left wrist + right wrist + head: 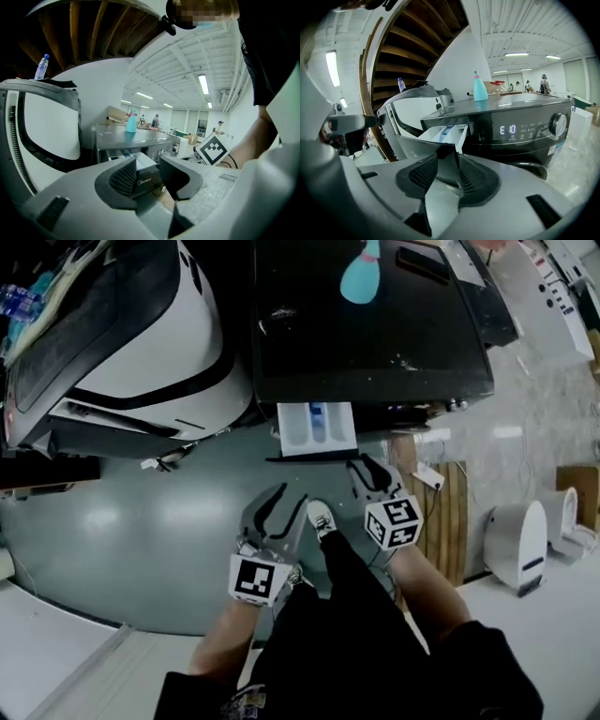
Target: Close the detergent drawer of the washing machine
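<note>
The dark washing machine (pixel 375 334) stands at the top of the head view, its white detergent drawer (pixel 316 427) pulled out toward me. My right gripper (pixel 367 474) hovers just in front of the drawer's right front corner. In the right gripper view its jaws (pixel 447 164) stand a narrow gap apart, with the drawer's dark front panel (pixel 446 154) showing in that gap; the pads do not visibly press on it. My left gripper (pixel 284 505) hangs lower and to the left, open and empty. Between its jaws (pixel 147 171) the drawer front (pixel 143 177) shows farther off.
A blue bottle (pixel 361 277) stands on the machine's top. A white machine with a raised dark-rimmed lid (pixel 141 343) sits at the left. A wooden pallet (pixel 450 512) and white appliances (pixel 520 540) are at the right. My shoe (pixel 322 518) is on the grey floor.
</note>
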`<state>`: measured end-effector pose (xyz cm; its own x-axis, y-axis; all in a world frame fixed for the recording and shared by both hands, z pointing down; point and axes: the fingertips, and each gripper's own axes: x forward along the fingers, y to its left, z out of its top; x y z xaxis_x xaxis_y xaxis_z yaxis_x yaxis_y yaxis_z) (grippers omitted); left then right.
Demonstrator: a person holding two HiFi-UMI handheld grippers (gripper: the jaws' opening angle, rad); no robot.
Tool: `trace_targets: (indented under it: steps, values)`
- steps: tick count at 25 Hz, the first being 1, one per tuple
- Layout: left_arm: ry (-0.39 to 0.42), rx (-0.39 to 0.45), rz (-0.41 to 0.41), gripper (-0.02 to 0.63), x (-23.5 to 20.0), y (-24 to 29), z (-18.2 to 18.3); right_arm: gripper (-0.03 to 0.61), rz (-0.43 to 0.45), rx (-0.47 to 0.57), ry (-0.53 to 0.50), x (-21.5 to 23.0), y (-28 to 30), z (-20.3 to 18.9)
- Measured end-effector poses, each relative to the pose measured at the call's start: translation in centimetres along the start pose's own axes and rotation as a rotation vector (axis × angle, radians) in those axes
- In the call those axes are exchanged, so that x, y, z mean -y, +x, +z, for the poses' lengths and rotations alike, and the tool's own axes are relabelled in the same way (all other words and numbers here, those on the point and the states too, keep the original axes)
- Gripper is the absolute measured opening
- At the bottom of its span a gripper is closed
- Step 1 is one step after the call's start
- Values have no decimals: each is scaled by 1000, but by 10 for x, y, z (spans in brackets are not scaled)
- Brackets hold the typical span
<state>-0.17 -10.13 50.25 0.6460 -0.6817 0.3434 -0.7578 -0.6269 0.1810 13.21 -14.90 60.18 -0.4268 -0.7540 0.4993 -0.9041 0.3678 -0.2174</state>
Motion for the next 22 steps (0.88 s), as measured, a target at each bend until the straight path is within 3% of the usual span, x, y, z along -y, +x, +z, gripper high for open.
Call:
trace_targets:
  steps: [22]
  values:
    - [-18,17,4,137,-15,24,8,135,-41,29,41,23,48,36]
